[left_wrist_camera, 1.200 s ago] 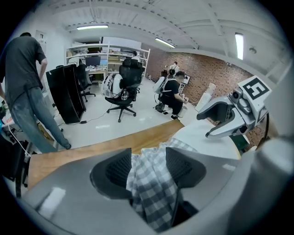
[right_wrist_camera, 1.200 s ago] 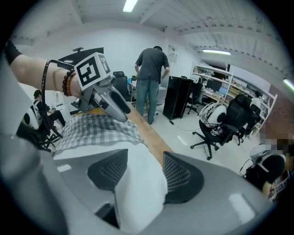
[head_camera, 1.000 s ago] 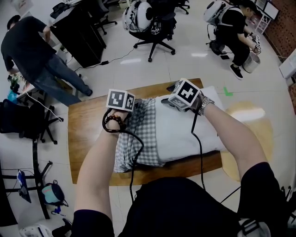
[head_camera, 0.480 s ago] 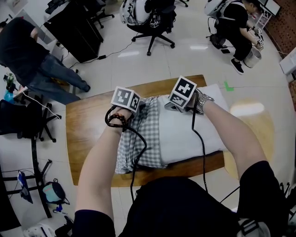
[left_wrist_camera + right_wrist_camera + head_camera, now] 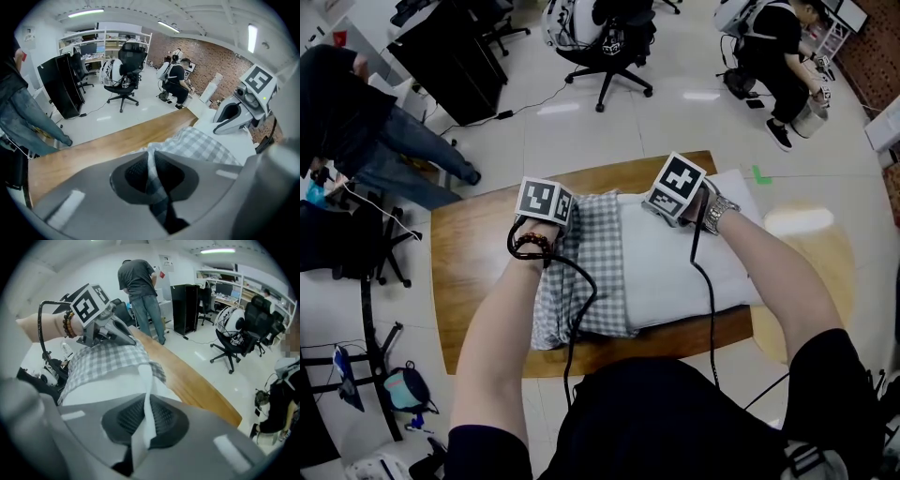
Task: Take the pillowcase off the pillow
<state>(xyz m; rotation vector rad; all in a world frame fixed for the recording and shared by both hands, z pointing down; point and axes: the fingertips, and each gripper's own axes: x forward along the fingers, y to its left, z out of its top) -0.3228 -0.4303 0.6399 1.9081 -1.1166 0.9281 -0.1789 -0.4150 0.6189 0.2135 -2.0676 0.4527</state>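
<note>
Both grippers are clamped on cloth: my left gripper (image 5: 151, 165), jaws closing, pinches a fold of the checked pillowcase (image 5: 201, 143), and my right gripper (image 5: 146, 414) is shut on a fold of the white pillow (image 5: 108, 383). The pillowcase covers only the pillow's left end, the bare part lying to the right. Both lie across the wooden table (image 5: 469, 272), with my grippers at their far edge.

On the surface (image 5: 473, 272) we count 1 pillow (image 5: 684, 267) and 1 checked pillowcase (image 5: 581, 272). Beyond the surface's far edge we count 2 people, 1 standing person (image 5: 356, 112) and 1 crouching person (image 5: 773, 47), plus at least 2 office chairs (image 5: 609, 56) (image 5: 502, 28).
</note>
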